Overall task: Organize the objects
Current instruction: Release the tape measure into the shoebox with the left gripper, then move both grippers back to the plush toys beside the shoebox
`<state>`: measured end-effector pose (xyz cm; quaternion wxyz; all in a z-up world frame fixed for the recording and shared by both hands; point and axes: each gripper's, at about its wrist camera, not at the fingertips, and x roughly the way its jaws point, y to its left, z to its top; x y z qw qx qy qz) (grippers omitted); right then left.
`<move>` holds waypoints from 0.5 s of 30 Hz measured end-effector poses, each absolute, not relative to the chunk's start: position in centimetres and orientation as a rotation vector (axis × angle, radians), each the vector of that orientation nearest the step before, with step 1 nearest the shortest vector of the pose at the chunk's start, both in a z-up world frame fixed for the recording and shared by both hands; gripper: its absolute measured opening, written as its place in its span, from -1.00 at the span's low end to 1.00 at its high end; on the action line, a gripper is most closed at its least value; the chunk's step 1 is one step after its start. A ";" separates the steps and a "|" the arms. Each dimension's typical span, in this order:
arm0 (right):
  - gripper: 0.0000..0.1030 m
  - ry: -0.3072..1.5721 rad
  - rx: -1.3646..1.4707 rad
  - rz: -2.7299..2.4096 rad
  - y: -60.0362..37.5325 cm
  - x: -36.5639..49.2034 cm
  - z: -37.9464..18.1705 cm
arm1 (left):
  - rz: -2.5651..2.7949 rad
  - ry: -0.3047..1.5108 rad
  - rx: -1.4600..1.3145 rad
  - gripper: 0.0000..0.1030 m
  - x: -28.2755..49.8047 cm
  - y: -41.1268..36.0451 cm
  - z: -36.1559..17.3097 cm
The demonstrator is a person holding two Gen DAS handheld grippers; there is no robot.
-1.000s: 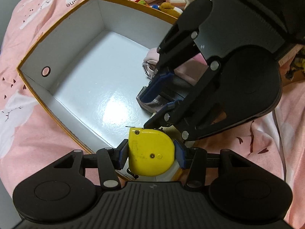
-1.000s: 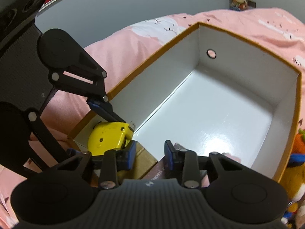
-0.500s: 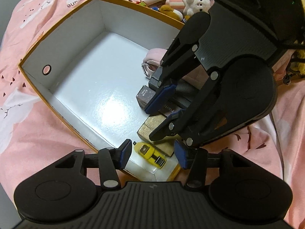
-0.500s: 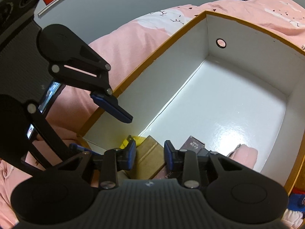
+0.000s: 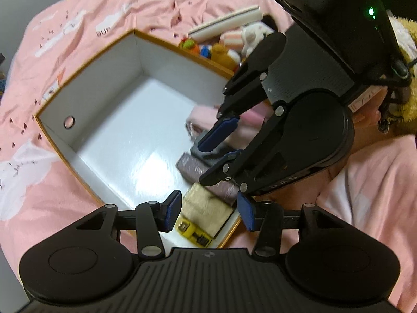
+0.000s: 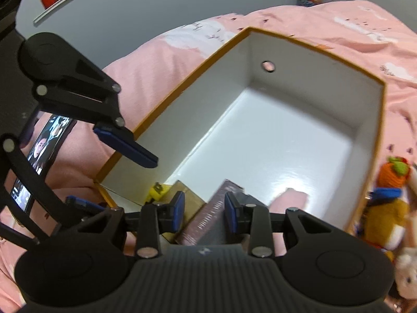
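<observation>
Both pairs of blue-padded fingers stand apart with nothing between them: the left gripper (image 5: pixel 209 214) is about half open over the near corner of the box (image 5: pixel 86 67), and the right gripper (image 6: pixel 204 212) is parted more narrowly, gripping nothing.

Below the left gripper, a yellow tape measure (image 5: pixel 194 232) lies on the box floor in that near corner, free of both tools. Just beside it sits a tan cardboard box (image 5: pixel 208 208), then a mauve carton (image 5: pixel 198 168) lying against it, a dark grey item beyond that, and a pink soft item (image 5: pixel 206 113) along the same wall. From the right wrist the tape measure (image 6: pixel 157 191) shows only as a yellow edge behind the left pad, with the mauve carton (image 6: pixel 213 214) between the pads but lower down, in the box.

All these things crowd one side; the white glossy floor fills the remainder, with a round hole (image 6: pixel 268 65) in the far wall. The orange-rimmed box rests on a pink bedspread (image 5: pixel 78 13). Plush toys (image 5: pixel 226 49) lie just outside the box, and a lit phone (image 6: pixel 49 140) lies on the bedspread near the left gripper.
</observation>
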<state>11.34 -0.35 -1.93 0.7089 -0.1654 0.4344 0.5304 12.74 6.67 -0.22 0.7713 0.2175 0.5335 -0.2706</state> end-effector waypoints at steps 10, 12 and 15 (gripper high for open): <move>0.02 0.824 -0.239 0.990 -6.8 10.9 1.5 | -0.517 1.023 0.361 0.12 11.6 5.1 2.7; 0.03 0.774 -0.226 0.931 -8.3 10.7 2.1 | -0.479 0.985 0.324 0.12 11.3 4.6 3.5; 0.10 0.687 -0.207 0.827 -11.2 10.5 2.7 | -0.427 0.924 0.272 0.12 11.0 3.8 4.3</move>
